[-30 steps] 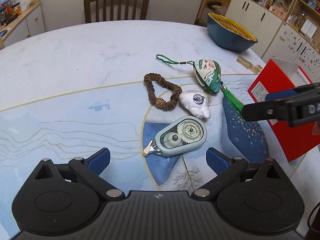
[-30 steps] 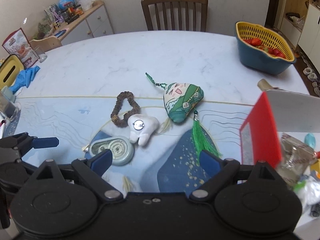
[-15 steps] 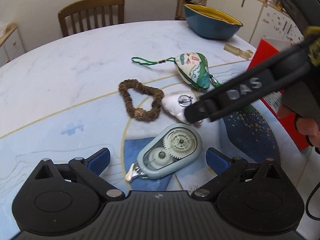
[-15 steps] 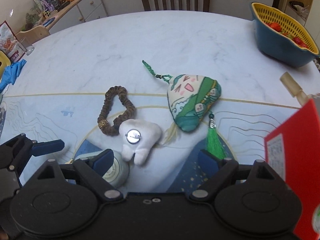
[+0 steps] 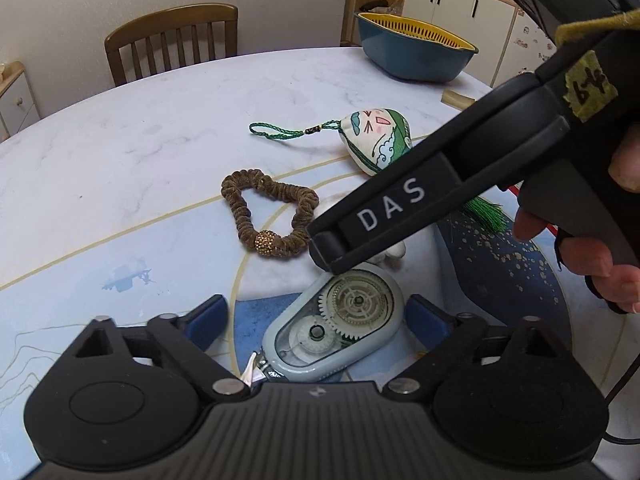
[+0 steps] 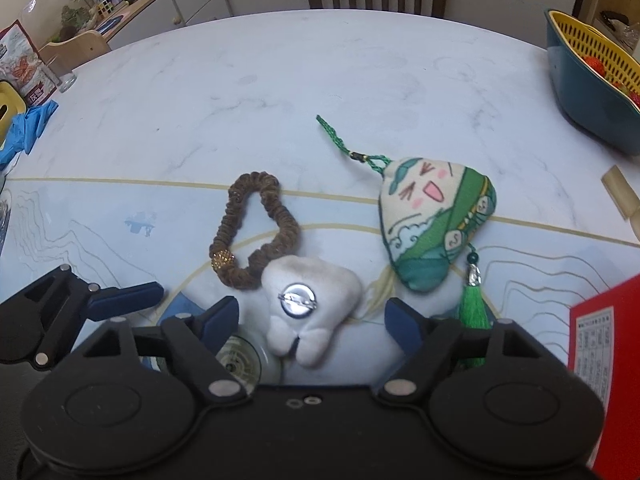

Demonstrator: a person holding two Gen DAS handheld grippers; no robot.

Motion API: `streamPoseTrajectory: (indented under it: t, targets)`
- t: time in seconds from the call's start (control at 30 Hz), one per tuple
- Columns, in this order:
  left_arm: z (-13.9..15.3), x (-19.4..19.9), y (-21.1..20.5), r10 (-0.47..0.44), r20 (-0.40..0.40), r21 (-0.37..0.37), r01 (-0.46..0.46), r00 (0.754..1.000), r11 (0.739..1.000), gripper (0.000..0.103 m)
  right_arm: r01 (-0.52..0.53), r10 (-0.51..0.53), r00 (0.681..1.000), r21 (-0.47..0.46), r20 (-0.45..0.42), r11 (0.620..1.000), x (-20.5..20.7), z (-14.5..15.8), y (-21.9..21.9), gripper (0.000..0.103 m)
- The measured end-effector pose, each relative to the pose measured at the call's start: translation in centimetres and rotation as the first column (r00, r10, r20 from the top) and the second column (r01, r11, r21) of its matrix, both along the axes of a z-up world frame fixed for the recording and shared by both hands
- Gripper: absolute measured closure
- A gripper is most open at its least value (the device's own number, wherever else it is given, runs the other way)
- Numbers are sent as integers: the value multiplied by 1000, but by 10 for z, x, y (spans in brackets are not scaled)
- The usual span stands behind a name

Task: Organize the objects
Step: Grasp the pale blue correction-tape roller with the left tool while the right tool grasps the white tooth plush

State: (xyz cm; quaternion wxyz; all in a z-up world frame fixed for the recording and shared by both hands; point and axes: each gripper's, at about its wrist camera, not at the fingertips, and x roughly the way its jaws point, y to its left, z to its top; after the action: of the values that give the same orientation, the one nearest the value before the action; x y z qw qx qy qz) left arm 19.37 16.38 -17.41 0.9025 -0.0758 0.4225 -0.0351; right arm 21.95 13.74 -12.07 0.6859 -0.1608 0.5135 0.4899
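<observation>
A pale blue tape dispenser with visible gears lies flat on the table between the pads of my left gripper. The jaws are closing and the pads do not press on it. In the right wrist view a white tooth-shaped plush with a metal button lies between the pads of my right gripper. These jaws are closing too, with gaps at both sides. A brown scrunchie touches the plush at its upper left. A green pouch with a tassel lies to the right.
The right gripper's black finger, held by a hand, crosses the left wrist view above the dispenser. A red box stands at the right, a blue and yellow basket at the far right, and a chair behind the table.
Both grippers have come down and closer to the objects. The right gripper has moved over the tooth plush and its jaws have narrowed. The dispenser now sits between the left pads.
</observation>
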Motion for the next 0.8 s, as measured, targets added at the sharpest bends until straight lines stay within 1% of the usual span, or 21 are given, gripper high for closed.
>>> streamPoseTrajectory:
  t: [0.07,0.13,0.2,0.27,0.3,0.4,0.47,0.53,0.63,0.8]
  targets:
    - [1,0,-1,-9,7,6,9,1000,1000,11,-3,3,1000,0,4,1000,-1,0,1,26]
    - [2,0,-3,-28,15,8,28,999,1000,19,-5,5,1000,-1,12,1000,0,-2,1,28]
    - [3,0,-7,-42,16,20,42,999,999,29,-7,7,1000,-1,23,1000,-1,-1,1,30]
    - [5,0,-12,-55,17,41,55,998,998,35,-4,4,999,-3,31,1000,-2,-1,1,32]
    - [5,0,-14,-58,14,48,57,998,997,35,1,0,999,-4,34,1000,-5,-2,3,33]
    - [6,0,-16,-59,9,52,59,998,997,40,9,-9,999,-10,54,1000,-4,-2,6,40]
    - [7,-1,-17,-55,4,54,54,999,997,40,15,-13,997,-15,73,1000,-4,-3,6,49]
    - [7,-1,-17,-47,1,50,47,999,998,40,24,-22,996,-17,87,1000,-4,-1,3,54]
    - [8,-2,-16,-34,-6,41,34,999,999,40,46,-44,996,-19,77,999,-2,-1,-2,57]
    - [10,-9,-13,-11,-16,18,11,1000,1000,46,72,-72,995,-11,67,997,-1,4,-20,57]
